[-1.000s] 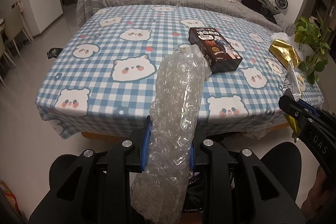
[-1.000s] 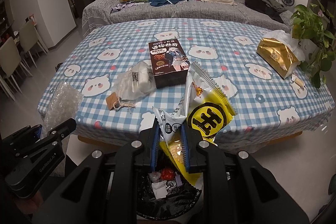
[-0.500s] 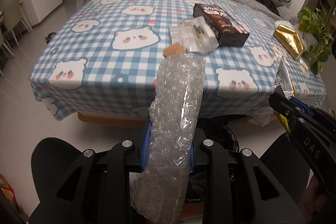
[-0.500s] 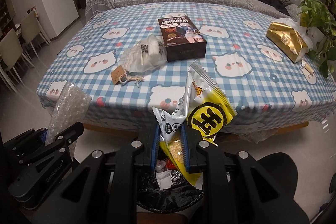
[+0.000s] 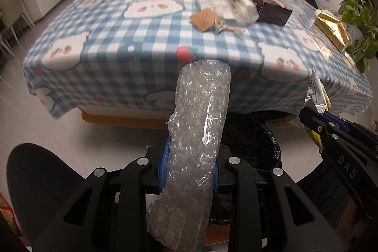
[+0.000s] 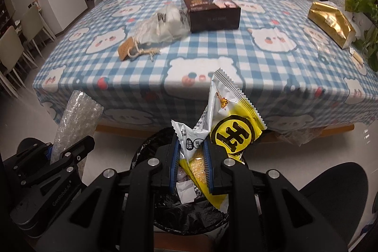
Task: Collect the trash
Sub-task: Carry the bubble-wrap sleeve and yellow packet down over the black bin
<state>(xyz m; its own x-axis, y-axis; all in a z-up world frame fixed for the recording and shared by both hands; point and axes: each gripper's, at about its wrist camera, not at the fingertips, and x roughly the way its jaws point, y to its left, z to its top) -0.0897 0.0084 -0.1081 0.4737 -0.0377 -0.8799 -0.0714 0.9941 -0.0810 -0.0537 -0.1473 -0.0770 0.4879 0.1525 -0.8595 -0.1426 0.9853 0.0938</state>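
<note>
Your left gripper (image 5: 190,167) is clamped on a roll of bubble wrap (image 5: 200,134) that stands up between its blue pads. Your right gripper (image 6: 191,164) pinches a yellow snack wrapper (image 6: 234,129) and a white packet (image 6: 190,143). Both hang over the black-lined trash bin (image 6: 189,216), at the near edge of the table (image 6: 212,58), where a dark box (image 6: 210,7), a clear bag (image 6: 163,25) and a gold bag (image 6: 330,21) lie.

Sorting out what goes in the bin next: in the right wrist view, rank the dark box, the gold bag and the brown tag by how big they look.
1. dark box
2. gold bag, though it lies off at the distorted edge, so its rank is unsure
3. brown tag, clearly smallest
</note>
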